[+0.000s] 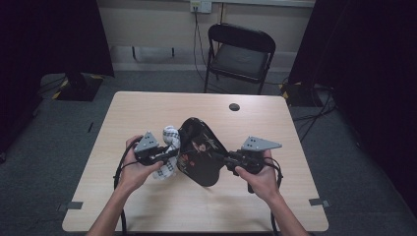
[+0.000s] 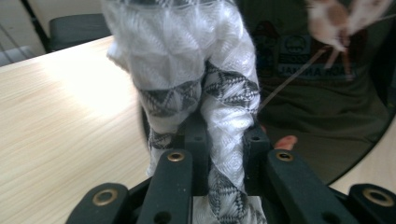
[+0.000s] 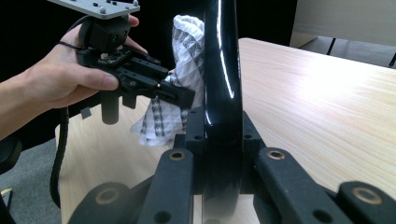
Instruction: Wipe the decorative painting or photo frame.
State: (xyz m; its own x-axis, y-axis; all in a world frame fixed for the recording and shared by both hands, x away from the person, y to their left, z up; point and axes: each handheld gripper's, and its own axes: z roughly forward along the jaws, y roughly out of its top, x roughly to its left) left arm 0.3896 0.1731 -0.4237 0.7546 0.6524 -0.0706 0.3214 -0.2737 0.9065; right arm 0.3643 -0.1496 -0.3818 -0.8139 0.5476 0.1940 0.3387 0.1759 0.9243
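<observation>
My right gripper (image 1: 222, 158) clamps the black tray (image 1: 199, 150) on edge. My left gripper (image 1: 169, 153) pinches the patterned cloth (image 1: 168, 142) against it (wiping apparently under way, no finish visible).

Partial print "JANAHA" on tray (image 2: 322, 93) (blurry)

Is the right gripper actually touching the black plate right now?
Touching. In the right gripper view the right gripper has both jaws clamped on the edge of the black plate, with no gap on either side.
</observation>
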